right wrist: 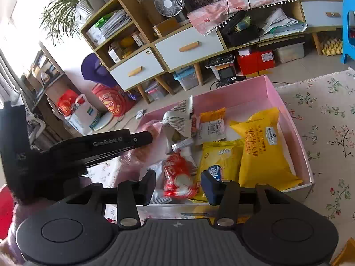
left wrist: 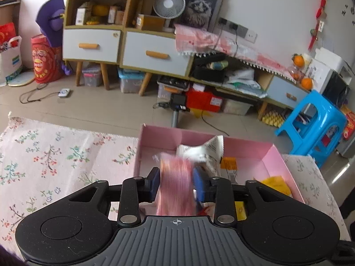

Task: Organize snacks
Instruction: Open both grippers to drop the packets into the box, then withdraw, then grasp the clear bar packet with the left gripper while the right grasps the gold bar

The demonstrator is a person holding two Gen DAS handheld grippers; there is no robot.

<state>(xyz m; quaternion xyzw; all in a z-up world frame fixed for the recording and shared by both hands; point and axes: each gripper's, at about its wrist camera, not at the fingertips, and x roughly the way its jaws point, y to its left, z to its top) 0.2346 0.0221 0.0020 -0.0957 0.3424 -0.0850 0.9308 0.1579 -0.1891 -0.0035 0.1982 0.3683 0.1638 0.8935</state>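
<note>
A pink box (left wrist: pixel 248 148) stands on the flowered cloth and holds several snack packets; it also shows in the right wrist view (right wrist: pixel 286 108). My left gripper (left wrist: pixel 176 182) is shut on a blurred pink snack packet (left wrist: pixel 175 181), held over the box's near left part. The left gripper (right wrist: pixel 142 138) reaches in from the left with the pink packet (right wrist: pixel 150 128). My right gripper (right wrist: pixel 179 182) is open above the box's near edge, over a red packet (right wrist: pixel 177 175). Yellow packets (right wrist: pixel 264 146) lie to the right. A white striped packet (right wrist: pixel 179 115) lies at the back.
The table's flowered cloth (left wrist: pixel 51 155) extends left of the box and right of it (right wrist: pixel 328 119). Beyond the table stand cabinets with drawers (left wrist: pixel 153 53), storage bins on the floor, a camera on a stand (left wrist: pixel 177 104) and a blue stool (left wrist: pixel 310 124).
</note>
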